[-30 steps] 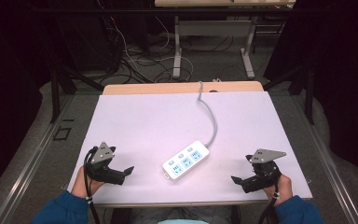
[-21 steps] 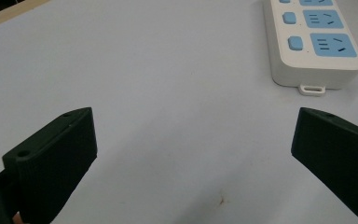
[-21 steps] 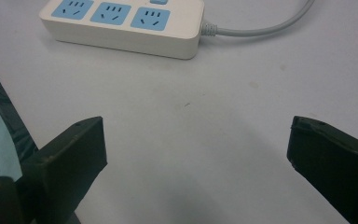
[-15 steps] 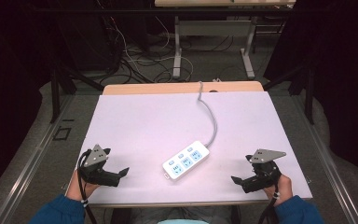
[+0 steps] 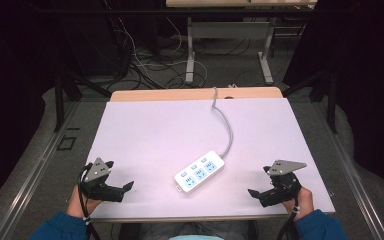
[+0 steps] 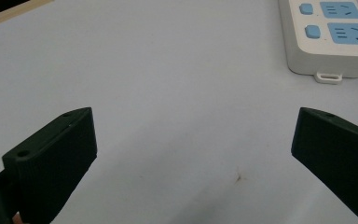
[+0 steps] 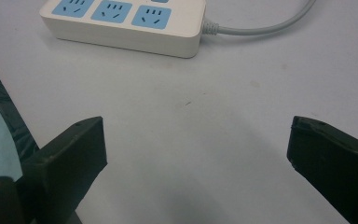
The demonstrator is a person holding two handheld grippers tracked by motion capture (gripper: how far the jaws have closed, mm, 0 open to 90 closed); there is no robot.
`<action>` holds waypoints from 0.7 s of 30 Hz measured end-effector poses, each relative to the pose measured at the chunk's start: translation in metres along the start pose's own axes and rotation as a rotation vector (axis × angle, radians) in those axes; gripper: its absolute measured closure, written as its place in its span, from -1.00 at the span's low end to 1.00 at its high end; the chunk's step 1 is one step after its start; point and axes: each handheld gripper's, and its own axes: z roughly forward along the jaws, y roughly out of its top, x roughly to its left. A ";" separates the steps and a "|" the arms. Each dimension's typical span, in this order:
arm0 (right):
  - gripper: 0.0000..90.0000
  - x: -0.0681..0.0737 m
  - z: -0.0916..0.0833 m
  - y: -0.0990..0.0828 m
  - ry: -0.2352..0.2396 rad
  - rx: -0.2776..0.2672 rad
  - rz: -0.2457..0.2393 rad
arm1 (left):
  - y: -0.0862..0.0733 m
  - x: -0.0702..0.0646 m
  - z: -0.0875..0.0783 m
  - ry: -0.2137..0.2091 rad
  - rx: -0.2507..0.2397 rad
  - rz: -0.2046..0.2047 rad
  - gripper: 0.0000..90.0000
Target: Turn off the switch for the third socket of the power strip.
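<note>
Your power strip (image 5: pixel 200 171) lies near the middle of the table (image 5: pixel 145 130), toward its near edge, its grey cable (image 5: pixel 223 120) running off toward 12 o'clock. Your left gripper (image 5: pixel 122 189) rests at about 8 o'clock from it, your right gripper (image 5: pixel 256 194) at about 4 o'clock, both with jaws spread wide and empty. Flanking it this way probably lets either hand close in on an end.

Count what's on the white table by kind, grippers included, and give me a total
Power strip with grey cable: 1
Handheld grippers: 2, the left gripper and the right gripper, both open and holding nothing
Total: 3
</note>
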 end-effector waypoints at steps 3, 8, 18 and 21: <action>-0.90 0.000 0.001 0.000 -0.003 -0.009 0.000 | -0.002 0.000 -0.001 -0.003 0.008 -0.002 -0.99; -0.90 0.000 0.001 0.000 -0.004 -0.008 -0.002 | -0.003 -0.001 0.000 -0.005 0.015 -0.003 -0.99; -0.90 0.000 0.000 0.000 -0.007 -0.009 -0.006 | -0.004 -0.001 0.002 -0.022 0.032 0.008 -0.99; -0.90 0.000 0.000 0.000 -0.008 -0.009 -0.006 | -0.004 -0.001 0.002 -0.018 0.030 0.007 -0.99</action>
